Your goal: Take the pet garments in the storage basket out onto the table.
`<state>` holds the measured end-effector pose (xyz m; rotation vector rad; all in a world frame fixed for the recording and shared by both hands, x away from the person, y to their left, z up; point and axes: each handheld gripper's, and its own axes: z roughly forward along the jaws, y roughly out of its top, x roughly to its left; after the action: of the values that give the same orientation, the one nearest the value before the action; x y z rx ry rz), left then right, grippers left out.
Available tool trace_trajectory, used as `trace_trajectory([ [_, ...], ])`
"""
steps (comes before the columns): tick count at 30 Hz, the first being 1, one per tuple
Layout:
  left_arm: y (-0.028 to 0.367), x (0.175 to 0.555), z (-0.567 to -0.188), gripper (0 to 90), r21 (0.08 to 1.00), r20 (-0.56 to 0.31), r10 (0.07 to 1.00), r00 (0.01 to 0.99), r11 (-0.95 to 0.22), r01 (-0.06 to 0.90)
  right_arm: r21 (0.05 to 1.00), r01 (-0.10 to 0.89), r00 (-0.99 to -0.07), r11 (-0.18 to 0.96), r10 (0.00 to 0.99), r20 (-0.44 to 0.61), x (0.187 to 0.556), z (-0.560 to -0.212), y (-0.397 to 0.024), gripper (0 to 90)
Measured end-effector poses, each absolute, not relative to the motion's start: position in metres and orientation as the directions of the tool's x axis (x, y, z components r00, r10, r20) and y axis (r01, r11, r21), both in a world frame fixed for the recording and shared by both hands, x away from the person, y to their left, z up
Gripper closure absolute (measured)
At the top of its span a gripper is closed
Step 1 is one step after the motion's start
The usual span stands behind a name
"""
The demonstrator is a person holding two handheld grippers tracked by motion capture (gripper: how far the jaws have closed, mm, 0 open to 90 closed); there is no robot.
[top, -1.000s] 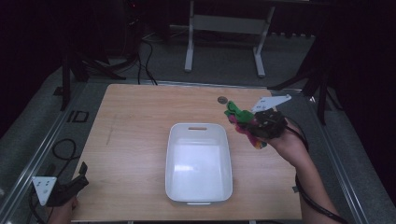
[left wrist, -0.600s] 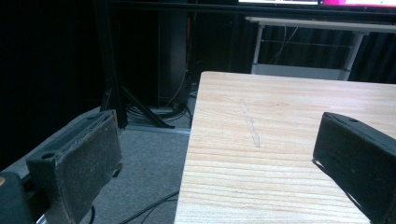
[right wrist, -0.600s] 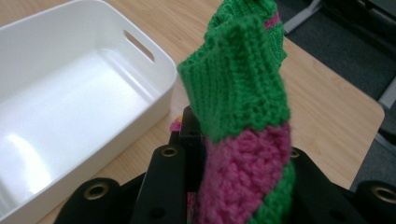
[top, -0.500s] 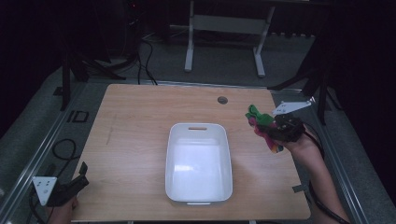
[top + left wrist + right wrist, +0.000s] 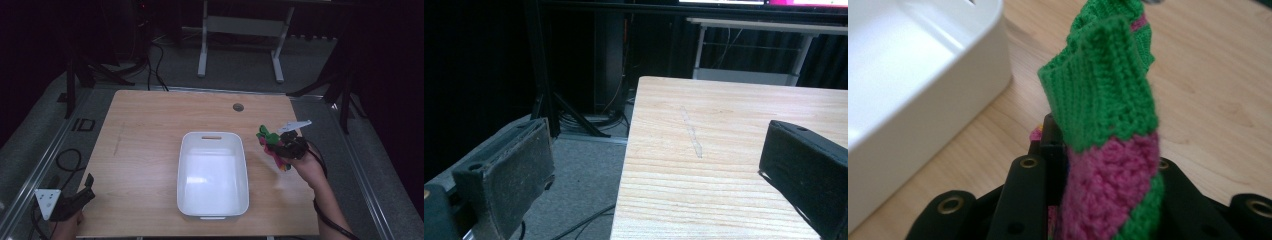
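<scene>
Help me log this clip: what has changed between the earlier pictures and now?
The right gripper, shut on the green and pink crocheted piece, has moved from near the table's far right toward the person and lower, ending beside the white tub's right wall. The grip is unchanged. The left gripper stayed open at the near left corner; the tub has not moved.

Lab: dark room, equipment stands (image 5: 240,45), floor cables (image 5: 155,70).

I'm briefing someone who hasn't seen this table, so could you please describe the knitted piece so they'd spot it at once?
Start at the white plastic bin in the middle of the wooden table. Just right of it, the right gripper is clamped on a crocheted green and pink cloth. It is the sole soft, brightly coloured thing there.
</scene>
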<state>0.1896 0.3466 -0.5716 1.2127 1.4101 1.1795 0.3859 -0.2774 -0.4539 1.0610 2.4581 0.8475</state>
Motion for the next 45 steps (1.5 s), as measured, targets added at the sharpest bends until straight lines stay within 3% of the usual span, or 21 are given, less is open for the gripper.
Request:
trace_trajectory([
  [20, 0.347, 0.189, -0.572, 1.4, 0.99, -0.048, 0.994, -0.103, 0.061, 0.128, 0.579, 0.608, -0.653, 0.543, 0.757, -0.023, 0.414, -0.524, -0.256, 73.6],
  [27, 0.347, 0.189, -0.572, 1.4, 0.99, -0.047, 0.993, -0.105, 0.06, 0.129, 0.611, 0.609, -0.634, 0.506, 0.773, -0.008, 0.416, -0.533, -0.254, 70.4],
  [45, 0.347, 0.189, -0.572, 1.3, 0.99, -0.046, 0.993, -0.107, 0.06, 0.128, 0.668, 0.543, -0.691, 0.509, 0.723, 0.012, 0.388, -0.484, -0.275, 13.3],
])
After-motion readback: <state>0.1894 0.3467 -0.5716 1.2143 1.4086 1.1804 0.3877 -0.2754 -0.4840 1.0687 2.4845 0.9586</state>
